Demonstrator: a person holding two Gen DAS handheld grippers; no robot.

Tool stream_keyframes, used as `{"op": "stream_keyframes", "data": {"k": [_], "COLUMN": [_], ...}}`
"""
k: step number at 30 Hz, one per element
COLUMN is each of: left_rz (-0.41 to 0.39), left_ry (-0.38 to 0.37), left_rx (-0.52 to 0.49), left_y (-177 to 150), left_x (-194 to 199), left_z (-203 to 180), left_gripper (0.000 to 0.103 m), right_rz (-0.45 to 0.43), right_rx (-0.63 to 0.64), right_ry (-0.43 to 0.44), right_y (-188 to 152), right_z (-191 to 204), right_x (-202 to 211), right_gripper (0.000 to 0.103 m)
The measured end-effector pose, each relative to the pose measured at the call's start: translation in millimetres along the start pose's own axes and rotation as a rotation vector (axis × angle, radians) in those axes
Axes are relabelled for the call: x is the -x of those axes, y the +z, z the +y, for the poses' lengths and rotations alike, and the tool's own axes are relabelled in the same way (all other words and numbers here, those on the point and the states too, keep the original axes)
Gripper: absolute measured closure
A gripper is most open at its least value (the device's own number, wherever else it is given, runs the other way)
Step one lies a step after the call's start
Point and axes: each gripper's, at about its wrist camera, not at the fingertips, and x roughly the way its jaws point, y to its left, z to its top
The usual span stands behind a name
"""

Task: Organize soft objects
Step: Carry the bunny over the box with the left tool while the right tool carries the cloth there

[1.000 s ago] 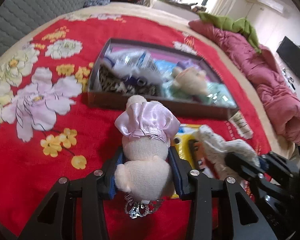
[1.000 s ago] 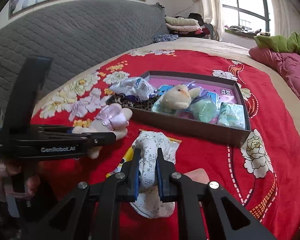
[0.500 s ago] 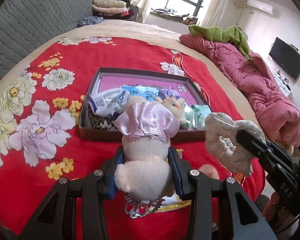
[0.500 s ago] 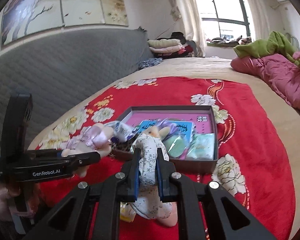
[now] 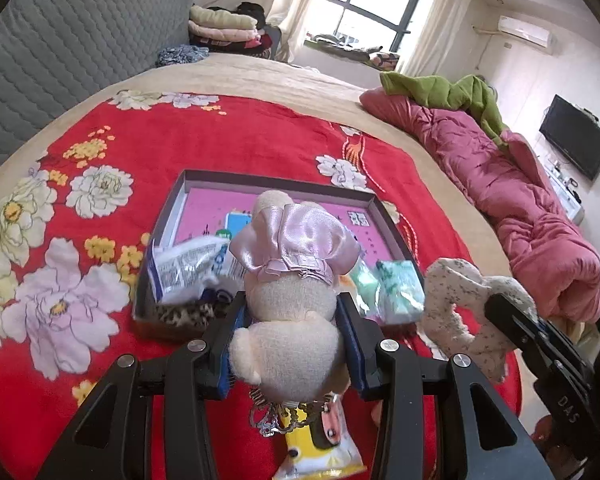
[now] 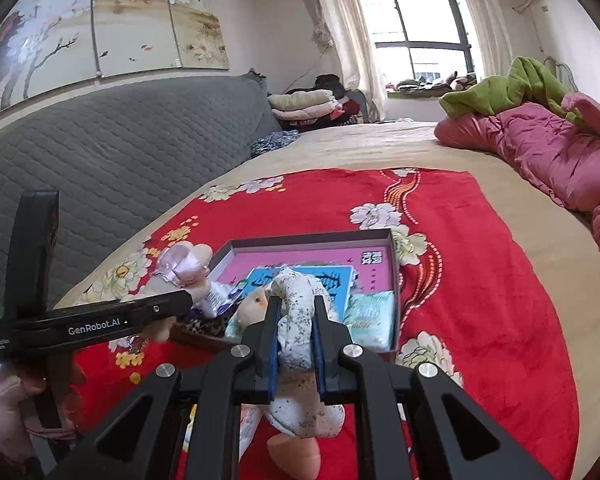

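in the left wrist view, the left gripper [image 5: 290,338] was clamped on a cream plush toy [image 5: 288,320] in a pink satin dress, held in the air in front of the open box [image 5: 180,200] on the red flowered blanket [image 5: 260,136]. a speckled soft toy [image 5: 456,312] was seen to the right.

in the right wrist view, the right gripper [image 6: 294,332] was pinched tight on the speckled soft toy [image 6: 296,304], held above the near edge of the box [image 6: 308,238].
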Motion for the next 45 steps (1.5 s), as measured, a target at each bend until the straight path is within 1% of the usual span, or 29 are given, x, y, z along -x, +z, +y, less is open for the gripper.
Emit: {"op": "stream_keyframes", "data": {"k": [5, 7, 14, 17, 23, 26, 29, 31, 33, 35, 36, 39, 45], "left_rz": [-0.013, -0.012, -0.017, -0.015, 0.010, 0.021, 0.030, 0.033, 0.035, 0.036, 0.038, 0.038, 0.046], "left_ry": [0.016, 0.011, 0.005, -0.008, -0.020, -0.024, -0.028, -0.031, -0.035, -0.036, -0.039, -0.042, -0.045], "left_rx": [-0.002, 0.009, 0.029, 0.045, 0.032, 0.029, 0.038, 0.040, 0.044, 0.047, 0.049, 0.048, 0.056], "left_y": [10, 14, 26, 27, 26, 24, 22, 22, 22, 22, 23, 22, 21], "left_x": [-12, -17, -37, -46, -65, -72, -76, -78, -79, -80, -81, -81, -84], "left_z": [-1, 1, 6, 8, 9, 11, 15, 16, 18, 20, 21, 22, 24], "left_gripper": [0.059, 0.059, 0.059, 0.059, 0.059, 0.059, 0.059, 0.059, 0.059, 0.059, 0.059, 0.059, 0.059], "right_rz": [-0.005, -0.003, -0.019, -0.026, -0.040, -0.050, -0.051, -0.019, 0.024, 0.066, 0.075, 0.086, 0.106], "right_rx": [-0.009, 0.003, 0.018, 0.031, 0.050, 0.086, 0.158, 0.202, 0.208, 0.175, 0.166, 0.191, 0.155], "right_ry": [-0.016, -0.042, -0.088, -0.120, -0.176, -0.212, -0.268, -0.293, -0.268, -0.240, -0.223, -0.202, -0.141], "right_y": [5, 6, 9, 12, 19, 23, 25, 23, 19, 14, 12, 5, 0], "right_z": [-6, -7, -11, -12, -12, -9, 0, 6, 9, 10, 12, 19, 19], "right_x": [-4, -6, -11, -12, -19, -26, -43, -62, -81, -96, -101, -107, -109], "right_gripper": [0.089, 0.089, 0.089, 0.089, 0.089, 0.089, 0.089, 0.089, 0.089, 0.089, 0.089, 0.089, 0.088]}}
